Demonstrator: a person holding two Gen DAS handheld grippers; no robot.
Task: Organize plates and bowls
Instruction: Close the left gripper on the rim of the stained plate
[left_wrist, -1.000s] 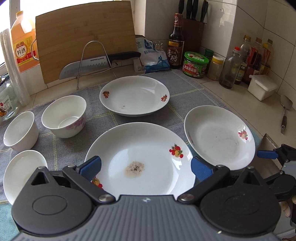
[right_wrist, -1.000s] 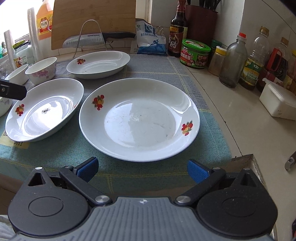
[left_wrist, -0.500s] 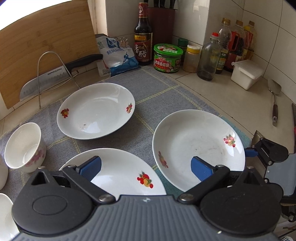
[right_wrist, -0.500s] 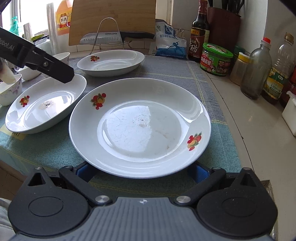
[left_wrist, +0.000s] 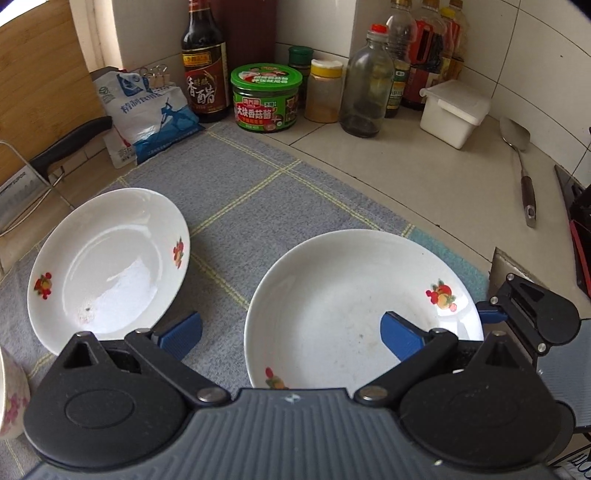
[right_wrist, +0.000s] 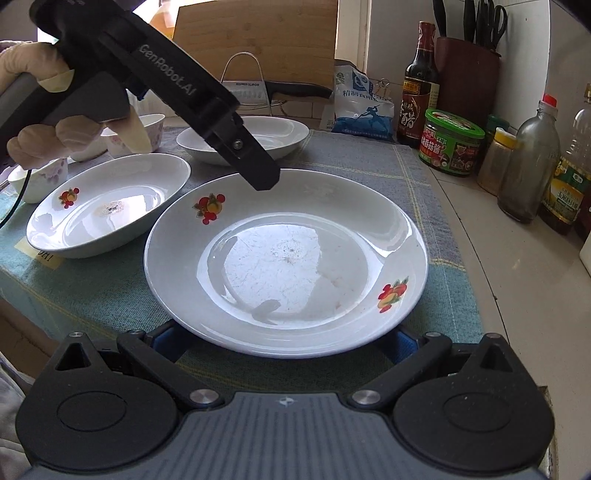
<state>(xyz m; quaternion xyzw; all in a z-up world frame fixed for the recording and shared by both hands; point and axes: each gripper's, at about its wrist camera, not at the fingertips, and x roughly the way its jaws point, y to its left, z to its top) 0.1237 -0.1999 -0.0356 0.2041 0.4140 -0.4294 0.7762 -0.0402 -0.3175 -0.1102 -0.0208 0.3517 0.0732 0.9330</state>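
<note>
Three white flowered plates lie on a grey-blue cloth (left_wrist: 258, 192). In the left wrist view, my open left gripper (left_wrist: 291, 334) hovers low, its right finger over the near-right plate (left_wrist: 351, 295) and its left finger over the cloth beside the far-left plate (left_wrist: 107, 266). In the right wrist view, that same near plate (right_wrist: 288, 258) fills the middle. My right gripper (right_wrist: 284, 343) is open, its blue pads mostly hidden below the plate's near rim. A gloved hand holds the left gripper (right_wrist: 258, 177) above the far rim. Another plate (right_wrist: 110, 210) and small bowls (right_wrist: 147, 129) lie further left.
Along the back wall stand a vinegar bottle (left_wrist: 203, 74), a green jar (left_wrist: 266, 98), a salt bag (left_wrist: 147, 114), several bottles (left_wrist: 365, 81) and a white box (left_wrist: 454, 110). A metal ladle (left_wrist: 517, 155) lies on the counter. A knife rack (right_wrist: 255, 92) and cutting board (right_wrist: 258, 33) stand behind.
My left gripper has swung right, from over the middle plate to over the right-hand plate. My right gripper has moved forward until the plate's near rim covers its pads.
</note>
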